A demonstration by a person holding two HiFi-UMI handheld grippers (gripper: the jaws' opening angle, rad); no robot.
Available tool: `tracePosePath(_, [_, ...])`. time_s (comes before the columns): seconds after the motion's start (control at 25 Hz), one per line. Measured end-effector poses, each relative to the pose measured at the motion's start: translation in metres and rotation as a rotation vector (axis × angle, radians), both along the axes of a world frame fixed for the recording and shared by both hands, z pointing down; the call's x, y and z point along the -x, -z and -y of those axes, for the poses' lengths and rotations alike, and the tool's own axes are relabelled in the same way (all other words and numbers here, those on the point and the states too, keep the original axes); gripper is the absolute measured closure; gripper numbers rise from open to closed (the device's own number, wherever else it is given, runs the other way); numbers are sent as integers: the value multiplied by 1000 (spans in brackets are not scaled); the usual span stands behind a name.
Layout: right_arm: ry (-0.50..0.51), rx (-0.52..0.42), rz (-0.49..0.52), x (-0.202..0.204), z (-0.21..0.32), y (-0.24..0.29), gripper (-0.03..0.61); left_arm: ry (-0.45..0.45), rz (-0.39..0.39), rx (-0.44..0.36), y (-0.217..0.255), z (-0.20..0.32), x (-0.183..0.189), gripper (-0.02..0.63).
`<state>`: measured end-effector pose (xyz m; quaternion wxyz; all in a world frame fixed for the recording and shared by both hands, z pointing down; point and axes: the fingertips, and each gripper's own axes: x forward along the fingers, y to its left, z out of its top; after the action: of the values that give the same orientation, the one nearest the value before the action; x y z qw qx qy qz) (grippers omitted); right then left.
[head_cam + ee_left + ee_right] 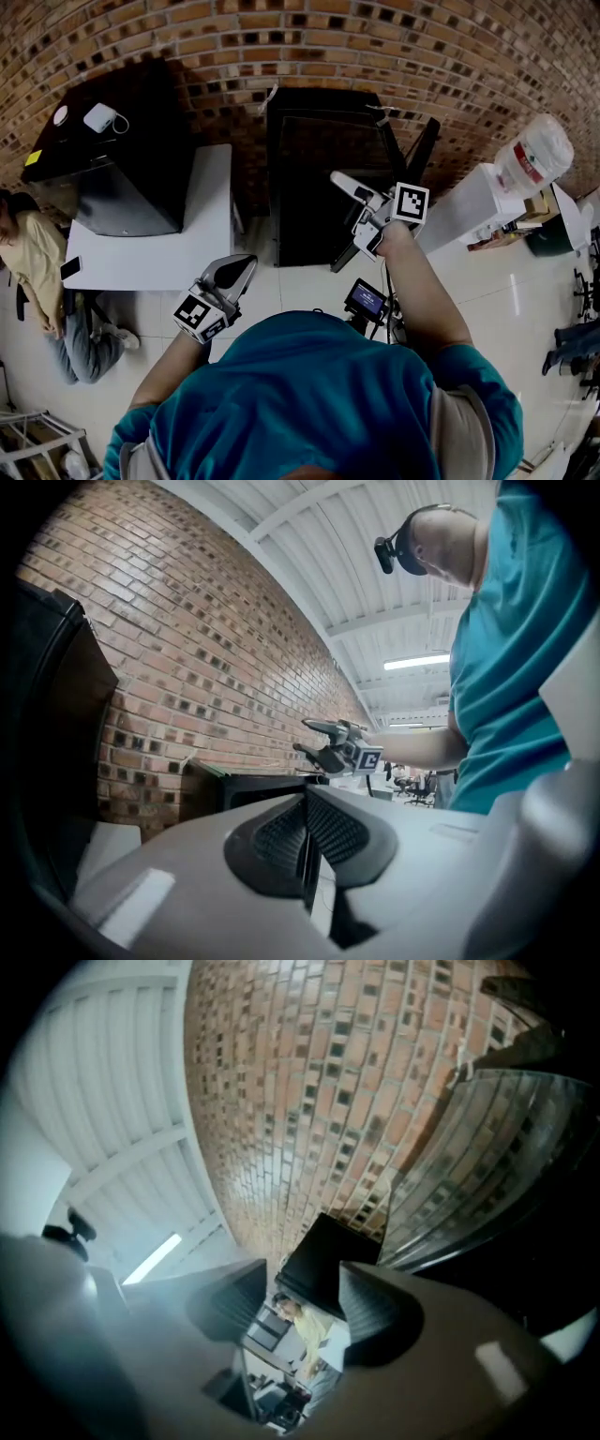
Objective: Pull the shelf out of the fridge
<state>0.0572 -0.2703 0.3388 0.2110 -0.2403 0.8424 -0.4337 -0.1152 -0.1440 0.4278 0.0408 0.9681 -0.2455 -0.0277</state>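
Observation:
The black fridge (328, 178) stands against the brick wall with its door (420, 150) swung open to the right. My right gripper (352, 211) is raised in front of its top edge, rolled onto its side, jaws open with nothing between them (302, 1302). Beside it in the right gripper view, a glossy panel with thin parallel lines (497, 1157) looks like the shelf, seemingly lying on the fridge top. My left gripper (230, 277) hangs back to the left, shut and empty, pads (281, 841) together. From there I see the right gripper (302, 736) above the fridge (253, 785).
A second black fridge (122, 159) stands on a white table (159, 253) at the left. A person (37, 272) sits on the floor beside it. A water dispenser with its bottle (534, 155) stands at the right. A small screen device (366, 300) sits near my feet.

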Motion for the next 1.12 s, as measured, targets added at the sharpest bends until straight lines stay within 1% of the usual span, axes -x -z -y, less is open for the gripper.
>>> tracePosePath(0.08, [1, -75, -26, 13, -23, 5, 396, -30, -3, -10, 5, -2, 8, 623])
tracePosePath(0.2, [-52, -136, -46, 19, -51, 1, 509, -74, 1, -13, 5, -6, 21, 623])
tracePosePath(0.28, [-92, -157, -46, 17, -68, -1, 559, -97, 7, -10, 4, -10, 25, 623])
tracePosePath(0.32, [-99, -169, -44, 15, -77, -1, 574, -104, 8, -8, 3, -13, 25, 623])
tracePosePath(0.44, [-88, -223, -56, 9, -108, 6, 574, -109, 3, -9, 8, -26, 18, 623])
tracePosePath(0.52, [-91, -264, -74, -3, -128, 9, 575, -115, 8, -18, 10, -40, 5, 623])
tracePosePath(0.64, [-88, -295, -105, -31, -159, 4, 575, -107, 21, -31, 12, -65, -23, 623])
tracePosePath(0.76, [-69, -297, -131, -63, -196, -5, 575, -61, 23, -22, 11, -95, -58, 623])
tracePosePath(0.84, [-68, -314, -200, -87, -221, -13, 575, -30, 11, -9, 9, -120, -83, 623])
tracePosePath(0.92, [-59, -351, -309, -104, -245, -24, 575, -5, 13, -3, 5, -144, -102, 623])
tracePosePath(1.04, [-55, -422, -485, -114, -274, -43, 575, 38, 16, 23, 0, -170, -118, 623])
tracePosePath(1.12, [-72, -460, -571, -119, -288, -52, 575, 55, 22, 30, 2, -184, -122, 623])
